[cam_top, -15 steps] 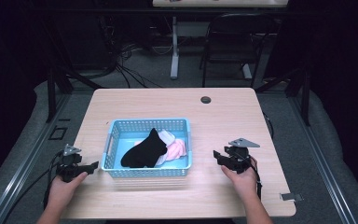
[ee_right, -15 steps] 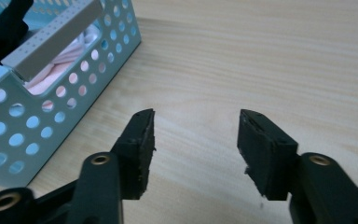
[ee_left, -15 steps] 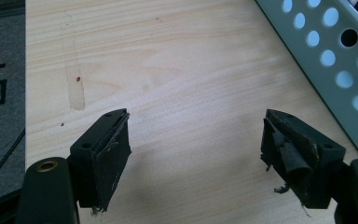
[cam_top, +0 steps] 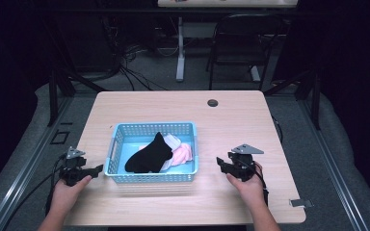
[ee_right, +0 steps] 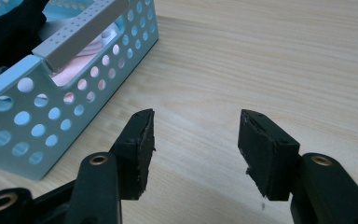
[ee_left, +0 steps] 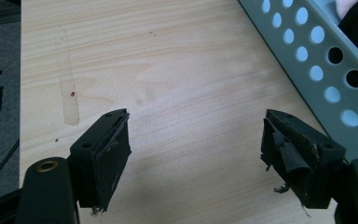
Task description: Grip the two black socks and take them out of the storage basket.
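One basket, two empty spread grippers

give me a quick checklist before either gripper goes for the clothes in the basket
1. Left gripper open, nothing held: ok, its jaws stand apart over bare wood.
2. Right gripper open, nothing held: ok.
3. Both grippers outside the blue basket, one at each end: ok.
4. Black garment reachable on top: ok, it lies over the pink cloth and white cloth.
5. Table around the basket free of obstacles: ok.
6. Whether the garments are tangled: cannot tell.
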`<action>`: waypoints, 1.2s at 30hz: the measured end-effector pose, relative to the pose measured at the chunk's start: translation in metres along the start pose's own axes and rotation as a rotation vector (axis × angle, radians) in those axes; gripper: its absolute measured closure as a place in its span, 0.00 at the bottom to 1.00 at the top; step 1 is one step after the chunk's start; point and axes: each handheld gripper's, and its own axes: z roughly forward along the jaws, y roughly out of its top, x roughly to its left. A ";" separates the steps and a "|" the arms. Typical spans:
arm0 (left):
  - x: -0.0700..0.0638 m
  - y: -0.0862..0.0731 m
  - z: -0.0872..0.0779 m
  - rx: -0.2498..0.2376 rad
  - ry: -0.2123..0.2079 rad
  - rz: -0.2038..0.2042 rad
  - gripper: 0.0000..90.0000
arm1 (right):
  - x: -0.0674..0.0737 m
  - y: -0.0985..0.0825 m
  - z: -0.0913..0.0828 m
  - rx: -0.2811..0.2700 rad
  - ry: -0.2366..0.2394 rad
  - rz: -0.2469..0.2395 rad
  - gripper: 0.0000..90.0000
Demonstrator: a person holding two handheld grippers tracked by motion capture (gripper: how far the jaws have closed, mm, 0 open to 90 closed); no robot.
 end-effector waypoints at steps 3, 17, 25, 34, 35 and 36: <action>0.000 0.000 0.000 0.002 -0.004 0.003 0.26 | 0.002 0.000 0.000 -0.010 0.002 -0.012 0.55; 0.001 -0.002 -0.001 0.013 0.004 0.009 0.26 | 0.017 0.028 -0.007 -0.016 0.041 -0.025 0.66; 0.000 -0.002 -0.001 0.014 0.003 0.008 0.26 | 0.037 0.065 0.000 -0.079 0.127 -0.031 0.69; -0.001 -0.002 -0.001 0.015 0.001 0.010 0.26 | 0.080 0.107 0.035 -0.057 0.264 -0.071 0.69; 0.000 -0.002 -0.001 0.013 0.000 0.011 0.26 | 0.085 0.111 0.041 -0.050 0.267 -0.082 0.69; 0.000 -0.002 -0.001 0.019 -0.003 0.011 0.26 | 0.091 0.115 0.048 -0.039 0.271 -0.089 0.69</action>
